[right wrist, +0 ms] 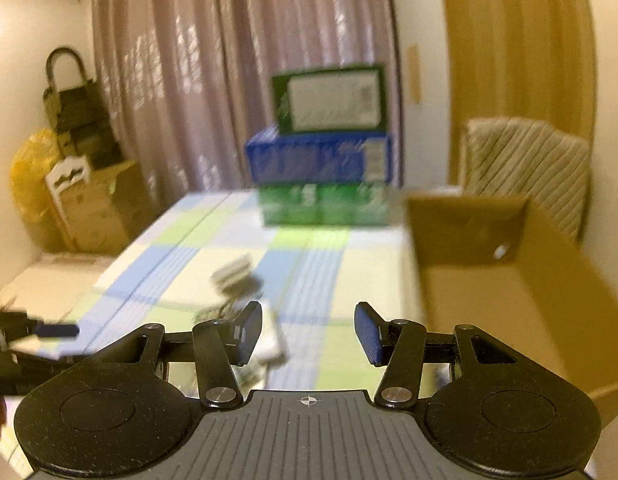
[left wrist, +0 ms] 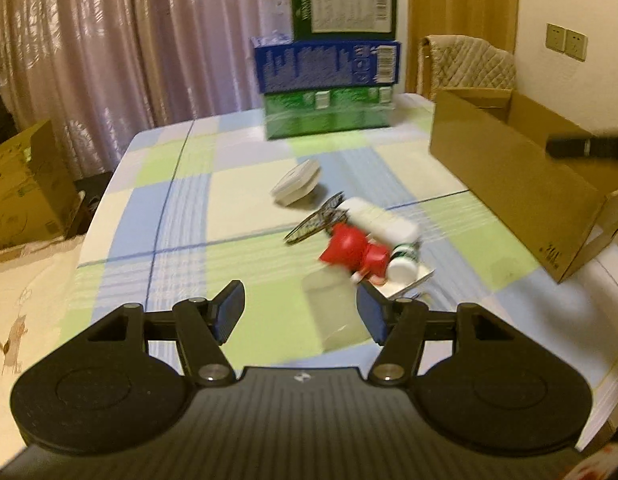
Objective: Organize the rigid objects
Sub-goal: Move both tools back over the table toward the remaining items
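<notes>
Nearest in the left wrist view, the left gripper [left wrist: 301,312] stands with its blue-padded jaws apart and nothing pressed between them; a blurred translucent plastic piece [left wrist: 337,312] lies on the cloth just beyond the pads. The right gripper [right wrist: 309,332] likewise hangs with its jaws apart and empty over the checked green, blue and cream tablecloth [left wrist: 181,208].

Just past the left pads sits the clutter to be sorted: a red plastic toy figure [left wrist: 355,254], touching a white squeeze tube with a green-banded cap [left wrist: 383,226], a dark metal hair clip [left wrist: 315,220] beside them, and a round white lidded container [left wrist: 296,183] a little farther off.

To the right stands the open brown cardboard box [left wrist: 509,172], presumably the destination; what shows of its inside looks bare. Judging by this, the sorting has barely begun and every loose item remains.

At the far edge, a stack of green and blue cartons [left wrist: 329,60] stands before the curtain.
</notes>
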`<state>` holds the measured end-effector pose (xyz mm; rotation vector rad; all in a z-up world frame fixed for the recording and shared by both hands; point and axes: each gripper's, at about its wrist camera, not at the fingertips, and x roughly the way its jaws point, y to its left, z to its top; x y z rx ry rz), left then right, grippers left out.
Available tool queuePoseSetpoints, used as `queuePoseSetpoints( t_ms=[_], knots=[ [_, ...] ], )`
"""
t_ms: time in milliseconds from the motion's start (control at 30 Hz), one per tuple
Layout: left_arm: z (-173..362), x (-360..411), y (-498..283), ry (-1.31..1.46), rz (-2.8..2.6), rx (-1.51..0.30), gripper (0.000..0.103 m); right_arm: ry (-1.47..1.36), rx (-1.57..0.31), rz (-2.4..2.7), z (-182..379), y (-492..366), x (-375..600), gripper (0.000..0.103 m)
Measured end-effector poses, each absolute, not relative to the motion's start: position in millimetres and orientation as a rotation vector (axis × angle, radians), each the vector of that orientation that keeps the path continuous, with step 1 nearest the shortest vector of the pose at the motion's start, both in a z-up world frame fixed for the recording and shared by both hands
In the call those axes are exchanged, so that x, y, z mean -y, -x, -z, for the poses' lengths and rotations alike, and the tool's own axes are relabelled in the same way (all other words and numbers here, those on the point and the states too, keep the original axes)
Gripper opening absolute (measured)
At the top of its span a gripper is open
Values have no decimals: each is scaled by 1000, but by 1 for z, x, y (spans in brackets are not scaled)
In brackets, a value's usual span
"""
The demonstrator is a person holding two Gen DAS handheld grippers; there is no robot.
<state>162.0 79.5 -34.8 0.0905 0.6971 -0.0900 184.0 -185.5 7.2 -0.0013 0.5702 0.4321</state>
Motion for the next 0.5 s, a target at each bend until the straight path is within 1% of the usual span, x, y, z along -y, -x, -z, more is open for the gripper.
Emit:
queuePoseSetpoints(
  t_ms=[167,267,300,333,367,400,433,500],
  knots=[
    [53,-93,-162,-58,79,-726,57,44,-695,-482,36,-186,157,49],
    [60,-95,-166,-61,84,-746,57,63,-723,-512,52,-184,143,49],
    [61,-97,-168,-57,85,-747,57,61,-733,-516,58,-184,137,52],
    [62,-99,-170,-51,83,-748,57,48,-745,-516,64,-184,135,60],
    [63,-101,-172,-42,79,-748,57,30,-759,-516,70,-184,134,65],
    [63,-103,-174,-30,74,-750,57,11,-773,-515,74,-186,131,72],
    [65,-104,-175,-18,71,-753,57,0,-786,-517,80,-187,127,74],
    [67,-106,-179,3,68,-762,58,-6,-799,-527,86,-185,121,74]
  ],
)
